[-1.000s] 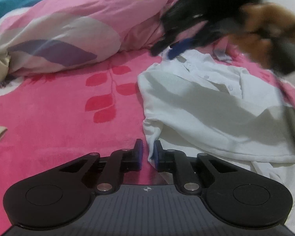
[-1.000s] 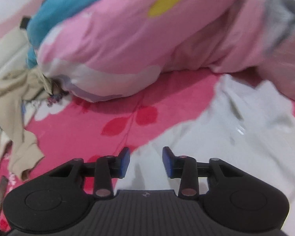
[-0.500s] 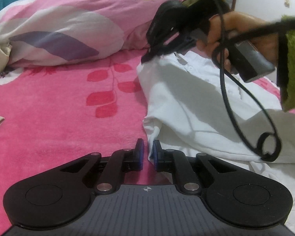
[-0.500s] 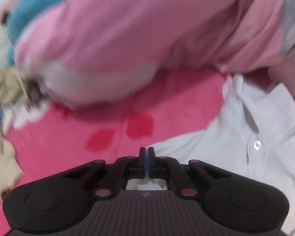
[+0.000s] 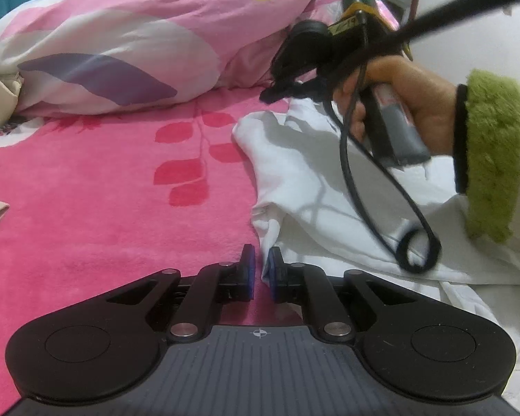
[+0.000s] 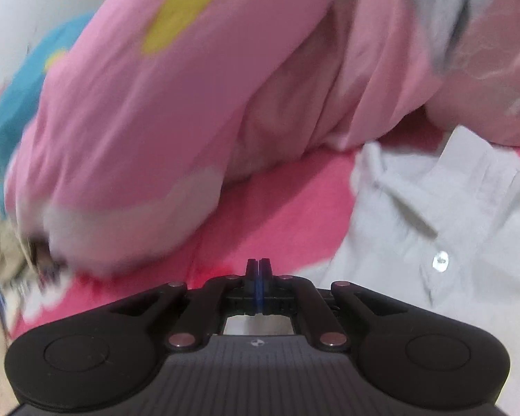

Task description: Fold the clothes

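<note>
Pink blanket (image 5: 104, 208), rumpled white shirt (image 5: 312, 180) — collar up, buttoned

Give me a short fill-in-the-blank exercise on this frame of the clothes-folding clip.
1. The shirt lying on the bed is ____ in colour.
2. The blanket under the shirt is bright ____ with red leaves.
3. The right gripper has its jaws ____.
4. The sleeve cuff on the person's wrist is ____.

Missing words: white; pink; shut; green
</note>
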Available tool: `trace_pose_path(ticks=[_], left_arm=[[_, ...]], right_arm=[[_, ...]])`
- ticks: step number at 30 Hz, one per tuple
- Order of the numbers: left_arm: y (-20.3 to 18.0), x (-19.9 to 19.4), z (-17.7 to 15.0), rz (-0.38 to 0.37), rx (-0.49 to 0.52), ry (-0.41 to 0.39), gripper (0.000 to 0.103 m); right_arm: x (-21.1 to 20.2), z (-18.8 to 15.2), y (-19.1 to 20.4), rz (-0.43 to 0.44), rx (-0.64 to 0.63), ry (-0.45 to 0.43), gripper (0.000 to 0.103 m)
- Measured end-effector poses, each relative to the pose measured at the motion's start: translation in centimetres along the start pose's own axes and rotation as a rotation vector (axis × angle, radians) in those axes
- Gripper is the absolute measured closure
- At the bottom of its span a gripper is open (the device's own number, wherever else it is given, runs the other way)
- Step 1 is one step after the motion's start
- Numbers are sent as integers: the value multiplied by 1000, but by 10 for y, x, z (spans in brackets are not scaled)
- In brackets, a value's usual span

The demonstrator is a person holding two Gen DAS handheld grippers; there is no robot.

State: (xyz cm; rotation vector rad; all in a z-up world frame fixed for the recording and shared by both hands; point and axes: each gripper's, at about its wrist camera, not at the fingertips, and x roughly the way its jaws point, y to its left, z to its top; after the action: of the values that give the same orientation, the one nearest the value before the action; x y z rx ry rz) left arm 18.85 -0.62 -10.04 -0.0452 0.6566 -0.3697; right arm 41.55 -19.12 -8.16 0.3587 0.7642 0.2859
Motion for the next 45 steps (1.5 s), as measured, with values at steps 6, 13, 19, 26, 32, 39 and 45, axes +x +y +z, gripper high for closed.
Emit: trace_pose_path(ticks=[6, 13, 19, 26, 32, 39, 45], left_arm=[[6, -3, 0, -15, -39, -1, 95], [12, -12, 1, -9, -76, -4, 96], [9, -21, -3, 85, -50, -2, 97], [10, -47, -4, 184, -70, -57, 96], [-30, -76, 1, 55, 20, -69, 79], [-92, -83, -24, -118, 161, 44, 66], [-86, -73, -38, -99, 106, 110, 65]], right_arm=[[-29, 10, 1, 55, -41, 71, 101], [-126, -21, -1, 92, -93, 97, 100], [-266, -64, -42, 21, -30, -51, 97], [-363, -136, -89, -221, -6, -131, 96], [-347, -175, -96, -227, -66, -88, 91], [-333, -200, -133, -311, 13, -44, 87], [-376, -225, -162, -244, 176, -61, 76]])
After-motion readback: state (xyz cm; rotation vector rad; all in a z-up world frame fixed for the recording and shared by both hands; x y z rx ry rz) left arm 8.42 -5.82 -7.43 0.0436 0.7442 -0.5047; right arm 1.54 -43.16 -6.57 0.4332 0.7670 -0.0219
